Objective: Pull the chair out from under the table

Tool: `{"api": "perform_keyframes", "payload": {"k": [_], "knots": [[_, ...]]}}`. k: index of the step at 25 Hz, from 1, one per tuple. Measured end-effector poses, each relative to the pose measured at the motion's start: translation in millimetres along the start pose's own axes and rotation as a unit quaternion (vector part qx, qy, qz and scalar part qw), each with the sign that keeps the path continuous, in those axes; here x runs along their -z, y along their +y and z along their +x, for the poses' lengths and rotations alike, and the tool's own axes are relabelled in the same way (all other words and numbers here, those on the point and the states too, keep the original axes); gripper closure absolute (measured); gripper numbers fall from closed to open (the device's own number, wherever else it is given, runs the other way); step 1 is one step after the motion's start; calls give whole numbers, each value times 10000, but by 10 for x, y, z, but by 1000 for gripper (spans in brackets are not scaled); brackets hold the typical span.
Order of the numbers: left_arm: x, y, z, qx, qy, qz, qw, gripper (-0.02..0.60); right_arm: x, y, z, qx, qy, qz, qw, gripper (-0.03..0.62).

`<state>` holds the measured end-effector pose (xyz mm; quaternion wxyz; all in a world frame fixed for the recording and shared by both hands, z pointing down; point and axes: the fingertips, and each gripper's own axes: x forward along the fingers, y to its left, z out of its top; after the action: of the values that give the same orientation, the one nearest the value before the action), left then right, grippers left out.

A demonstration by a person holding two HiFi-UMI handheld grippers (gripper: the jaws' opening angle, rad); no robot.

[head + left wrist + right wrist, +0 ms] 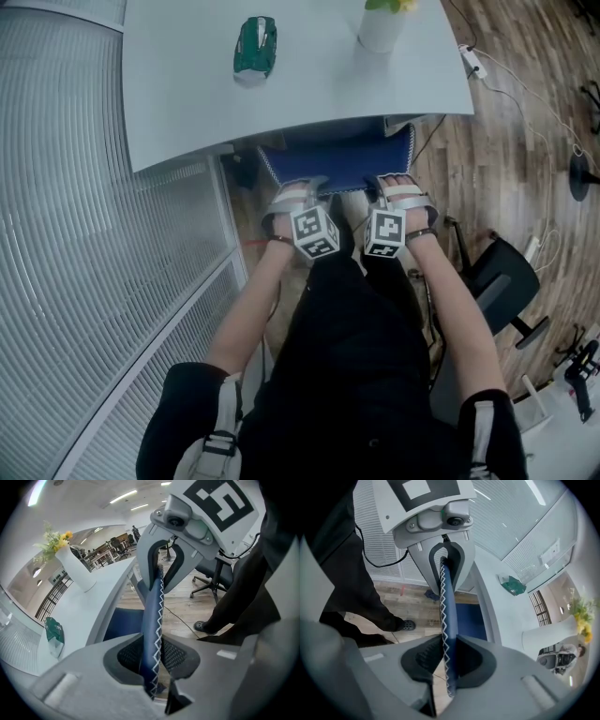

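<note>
Both sets of jaws are clenched on the same thing. Your left gripper (152, 657) has its dark ribbed pads (129, 654) pressed on either side of the blue chair back (152, 606). The white zigzag-stitched top edge runs between them from 6 o'clock up to 12 o'clock, where the other gripper bites it. Your right gripper (446, 660) grips the same stitched edge the same way, with the edge passing straight through the middle of its jaws.

From the head view, the chair back sits at 12 o'clock from your hands, just clear of the near edge of the white table (187, 94). The rest of the chair is tucked beneath the tabletop. The two grippers stand near each other on the back, the left toward its middle and the right close to its 3 o'clock corner.

At 9 o'clock a white slatted panel (84, 234) runs close alongside the chair and your left arm. At 4 o'clock a black office chair (502, 277) stands on the wooden floor (487, 159), near your right elbow. At 6 o'clock your own legs in black stand right behind the chair back. On the tabletop, well apart from the near edge, lie a green object (255, 45) and a white vase (380, 28) with yellow flowers. A white power strip (472, 61) sits at the table's 3 o'clock corner.
</note>
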<state>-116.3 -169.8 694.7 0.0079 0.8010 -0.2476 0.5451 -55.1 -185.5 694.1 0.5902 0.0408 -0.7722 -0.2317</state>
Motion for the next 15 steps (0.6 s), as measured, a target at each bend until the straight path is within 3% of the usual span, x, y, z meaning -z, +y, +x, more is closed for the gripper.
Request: {"api": "perform_keyframes", "payload": {"k": [8, 15], "knots": [[77, -356, -5, 283, 533, 20, 9982, 485, 15, 370, -51, -424, 136, 183, 9988, 523], [96, -641, -67, 453, 689, 11, 9966, 485, 14, 651, -152, -585, 131, 138, 9981, 525]]}}
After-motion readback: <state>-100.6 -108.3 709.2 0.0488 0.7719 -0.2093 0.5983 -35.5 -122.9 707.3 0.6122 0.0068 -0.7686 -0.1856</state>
